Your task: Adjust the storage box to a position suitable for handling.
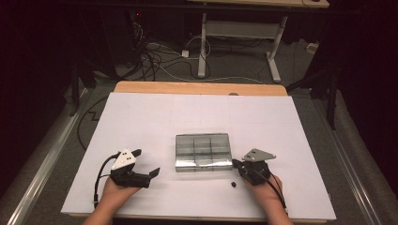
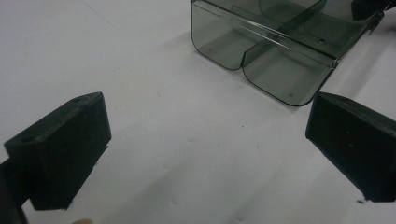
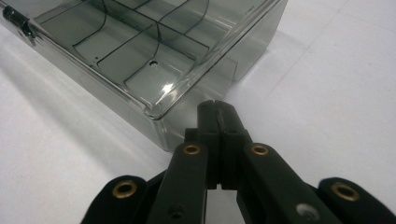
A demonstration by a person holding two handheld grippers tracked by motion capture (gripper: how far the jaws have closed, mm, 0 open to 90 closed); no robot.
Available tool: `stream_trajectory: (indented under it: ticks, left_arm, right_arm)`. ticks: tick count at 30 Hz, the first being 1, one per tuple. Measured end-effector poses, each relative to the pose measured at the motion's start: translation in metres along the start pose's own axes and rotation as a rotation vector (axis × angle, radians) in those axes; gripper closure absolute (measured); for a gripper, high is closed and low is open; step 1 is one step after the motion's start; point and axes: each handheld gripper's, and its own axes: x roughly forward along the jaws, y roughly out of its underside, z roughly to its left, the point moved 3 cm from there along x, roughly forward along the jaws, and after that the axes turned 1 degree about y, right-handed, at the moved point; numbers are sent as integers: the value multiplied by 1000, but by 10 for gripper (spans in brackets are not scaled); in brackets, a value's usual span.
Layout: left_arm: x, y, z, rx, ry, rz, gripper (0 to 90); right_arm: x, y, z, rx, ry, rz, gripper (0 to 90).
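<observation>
A wide white surface [image 1: 141, 122] carries everything, with a strip of bare wood along its far edge. Near the middle of it, toward the person's side, lies a clear grey plastic box [image 1: 203, 152], divided inside into small compartments. In the left gripper view its rounded front compartments show from the side, and in the right gripper view its lid and inner dividers show from close up.

The left hand-held gripper [image 1: 146, 162] rests on the surface well to the left of the box, apart from it, its grey three-cornered plate on top. Its jaws stand wide apart with nothing between them, and in the left gripper view bare white surface fills the gap.

The right hand-held gripper [image 1: 234, 163] sits at the box's near right corner. Its jaws are pressed fully together, holding nothing, and in the right gripper view their tips lie just beside the rounded corner of the box; I cannot tell whether they touch it.

A small dark bit [image 1: 233, 184] lies on the surface just in front of the box, near the right hand [image 1: 263, 187].
</observation>
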Motion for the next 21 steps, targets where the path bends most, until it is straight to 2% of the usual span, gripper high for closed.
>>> stream_trajectory:
  ticks: [17,19,21]
  left_arm:
    - [-2,-1,0,-8,12,-7,0]
    - [-4,-3,-5,-13,56,-23,0]
    - [-3,-5,-14,14,76,-8,70]
  right_arm:
    - [-1,1,10,-27,-13,5,900]
    - [-2,2,12,-36,-22,8,900]
    - [-2,3,13,-52,-22,11,900]
